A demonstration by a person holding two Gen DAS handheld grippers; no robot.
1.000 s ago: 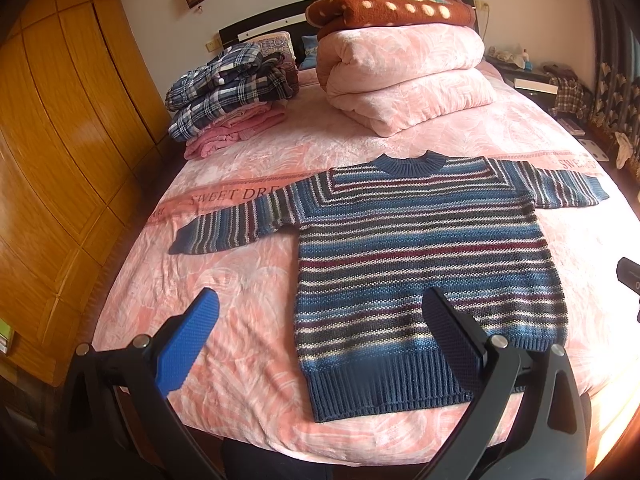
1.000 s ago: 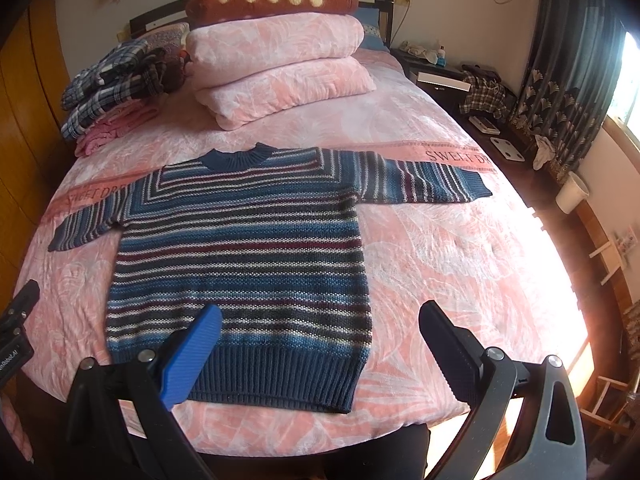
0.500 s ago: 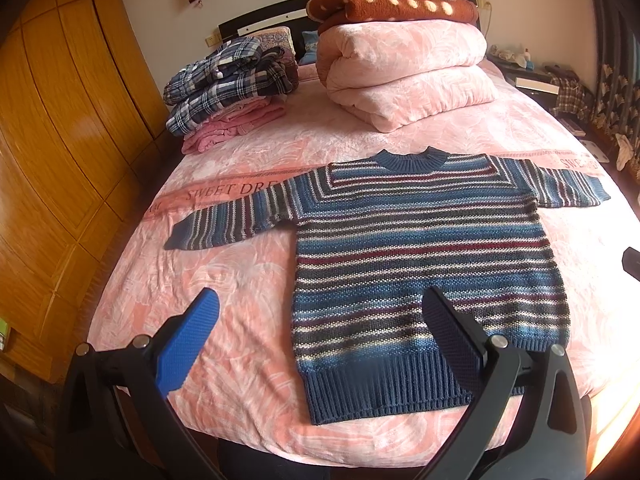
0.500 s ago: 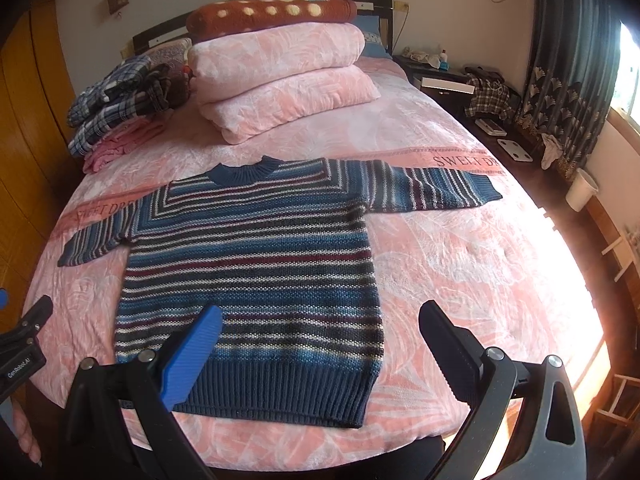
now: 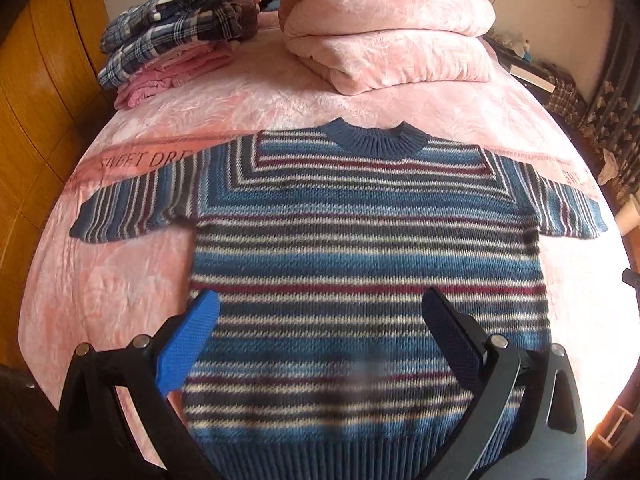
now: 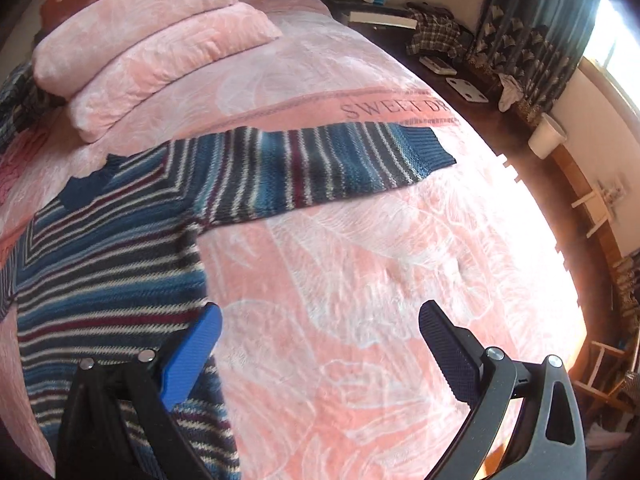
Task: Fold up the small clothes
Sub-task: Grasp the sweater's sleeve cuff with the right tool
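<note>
A striped blue, white and maroon knitted sweater [image 5: 360, 256] lies flat on the pink bedspread [image 5: 112, 280], collar toward the headboard, both sleeves spread sideways. My left gripper [image 5: 320, 320] hovers open above the sweater's lower body, nothing between its fingers. My right gripper [image 6: 320, 336] is open over bare bedspread [image 6: 360, 280], just right of the sweater's body [image 6: 104, 288]. The sweater's right sleeve [image 6: 320, 164] stretches across ahead of it.
Folded pink quilts [image 5: 392, 28] and a stack of plaid and pink clothes [image 5: 172, 44] sit near the headboard. A wooden wardrobe [image 5: 36, 100] runs along the left. To the right are a dark side table [image 6: 440, 48], curtains [image 6: 532, 32] and a white bin [image 6: 546, 136].
Both grippers have moved forward and lower over the bed. The left now hangs over the sweater's body, the right has swung right toward the right sleeve. The sweater has not moved.
</note>
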